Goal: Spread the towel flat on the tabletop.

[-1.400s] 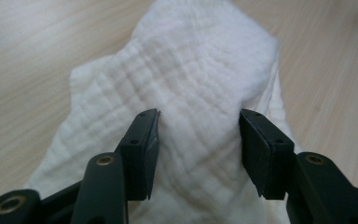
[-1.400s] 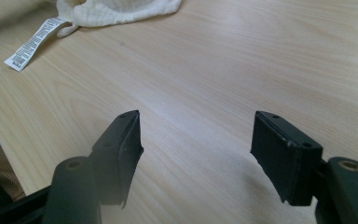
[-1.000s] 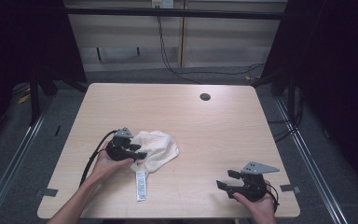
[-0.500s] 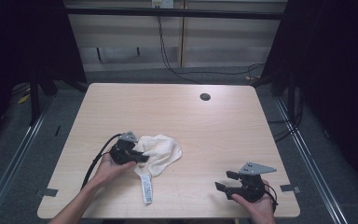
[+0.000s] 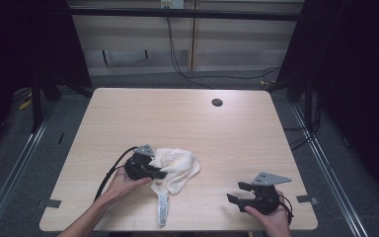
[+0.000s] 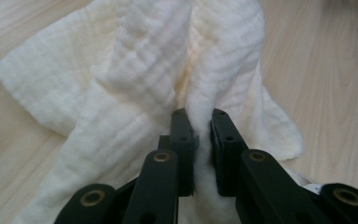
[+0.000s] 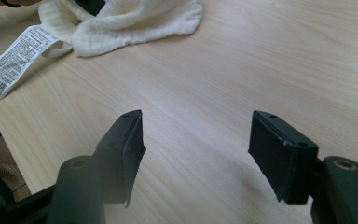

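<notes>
A cream-white crumpled cloth point(image 5: 180, 165) lies on the wooden table point(image 5: 187, 123), front left of centre, with a long printed label point(image 5: 163, 210) trailing toward the front edge. My left gripper point(image 5: 159, 174) has just closed its jaws on a raised fold of the cloth point(image 6: 205, 84); the fabric is pinched between the black pads point(image 6: 182, 140). At the front right my right gripper point(image 5: 234, 192) rests low over bare wood, its jaws wide apart with nothing between them point(image 7: 196, 140). From there the cloth point(image 7: 135, 18) and label point(image 7: 14, 60) lie farther off.
A dark round cable hole point(image 5: 217, 102) sits in the table near its far edge. Metal rails run along both sides of the table, and dark curtains stand beyond them. Cables hang against the back wall.
The left gripper has shifted right along the cloth's edge and closed on a fold. The cloth bunched and moved slightly right, and its label swung with it. The right gripper stayed put.
</notes>
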The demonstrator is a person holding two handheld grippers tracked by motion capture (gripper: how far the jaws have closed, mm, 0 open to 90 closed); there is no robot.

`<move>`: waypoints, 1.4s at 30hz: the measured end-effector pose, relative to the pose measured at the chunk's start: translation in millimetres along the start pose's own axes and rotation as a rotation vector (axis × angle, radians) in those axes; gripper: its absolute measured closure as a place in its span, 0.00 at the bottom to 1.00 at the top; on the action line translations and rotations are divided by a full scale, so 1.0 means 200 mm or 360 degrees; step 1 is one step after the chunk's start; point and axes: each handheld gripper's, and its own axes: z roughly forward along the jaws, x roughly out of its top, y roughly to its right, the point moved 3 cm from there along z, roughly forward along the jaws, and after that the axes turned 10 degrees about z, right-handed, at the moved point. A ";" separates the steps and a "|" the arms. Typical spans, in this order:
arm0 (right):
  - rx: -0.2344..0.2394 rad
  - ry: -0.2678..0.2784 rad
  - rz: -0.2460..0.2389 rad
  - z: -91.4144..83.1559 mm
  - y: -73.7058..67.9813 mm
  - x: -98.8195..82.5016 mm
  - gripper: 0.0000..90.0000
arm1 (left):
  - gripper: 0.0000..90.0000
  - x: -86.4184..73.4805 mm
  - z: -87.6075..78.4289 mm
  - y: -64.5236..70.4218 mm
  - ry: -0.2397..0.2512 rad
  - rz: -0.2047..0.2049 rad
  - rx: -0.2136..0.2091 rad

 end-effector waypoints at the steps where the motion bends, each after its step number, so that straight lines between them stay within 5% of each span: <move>1: 0.0005 -0.0001 -0.0015 0.00 0.00 0.00 0.39 | 0.91 0.00 0.00 0.01 -0.0004 0.0010 -0.0004; 11: 0.0017 -0.0002 -0.0021 0.00 0.00 0.00 0.39 | 0.91 0.06 0.03 0.11 0.0046 0.0062 -0.0105; 20: 0.0026 -0.0013 -0.0033 0.00 -0.01 0.00 0.39 | 0.91 0.12 0.02 0.20 0.0135 0.0035 -0.0251; 25: 0.0055 -0.0001 -0.0037 0.00 -0.02 0.00 0.39 | 0.89 0.09 0.08 0.22 0.0038 0.0042 -0.0222; 27: 0.0062 -0.0019 -0.0072 0.02 -0.03 0.00 0.40 | 0.83 0.07 0.11 0.23 -0.0053 0.0090 -0.0148; 28: 0.0067 -0.0029 -0.0094 0.03 -0.03 0.00 0.41 | 0.82 0.06 0.13 0.23 0.0001 0.0068 -0.0181; 35: 0.0190 -0.0081 -0.0185 0.07 -0.14 0.03 0.58 | 0.50 0.09 0.07 0.25 0.0013 0.0084 -0.0161; 42: 0.0299 -0.0186 -0.0314 0.20 -0.28 0.09 0.72 | 0.38 0.08 -0.17 0.25 0.0124 0.0052 -0.0063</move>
